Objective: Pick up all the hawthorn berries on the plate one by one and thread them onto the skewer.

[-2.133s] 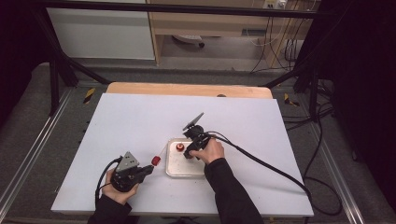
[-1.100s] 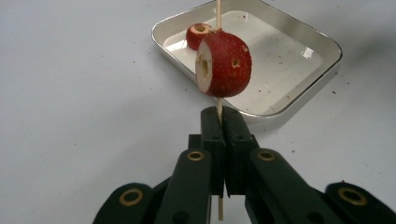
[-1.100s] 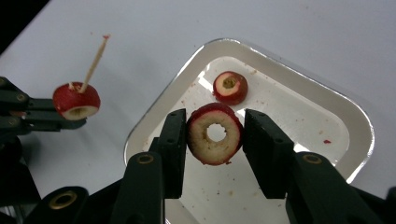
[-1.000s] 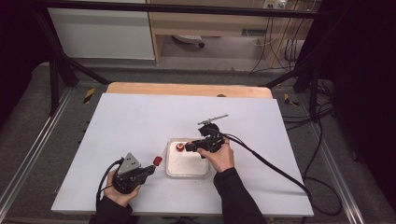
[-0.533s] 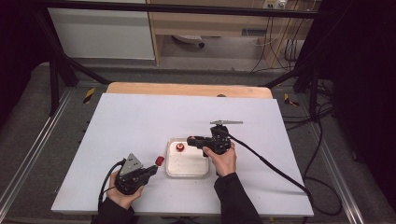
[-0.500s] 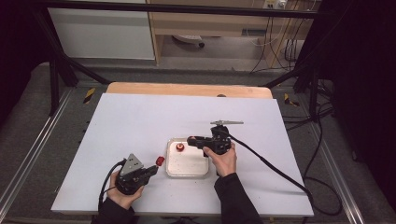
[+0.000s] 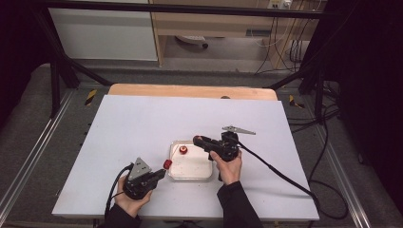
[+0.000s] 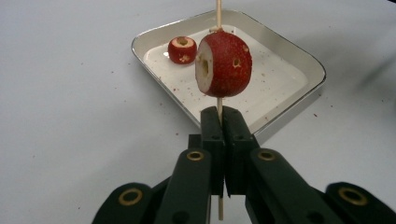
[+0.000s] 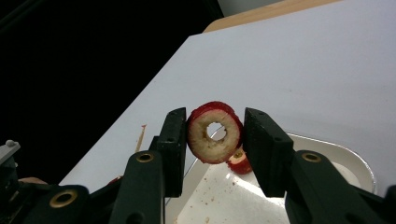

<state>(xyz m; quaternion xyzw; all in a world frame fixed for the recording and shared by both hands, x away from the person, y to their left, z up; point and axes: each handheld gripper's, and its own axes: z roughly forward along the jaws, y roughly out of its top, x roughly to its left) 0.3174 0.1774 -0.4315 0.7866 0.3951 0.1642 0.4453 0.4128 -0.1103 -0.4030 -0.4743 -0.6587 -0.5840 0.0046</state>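
grey floor (image 7: 28,142); white cabinet (image 7: 102,33) behind table (image 7: 142,118)

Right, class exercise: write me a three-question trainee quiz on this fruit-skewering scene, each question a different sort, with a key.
1. True or false: the left gripper is shut on the skewer.
2. What does the right gripper hold? A) cored fruit ring B) spoon C) nothing
3. How many fruit pieces lie in the tray?

Key: 1 true; 2 A; 3 one, the small red piece.
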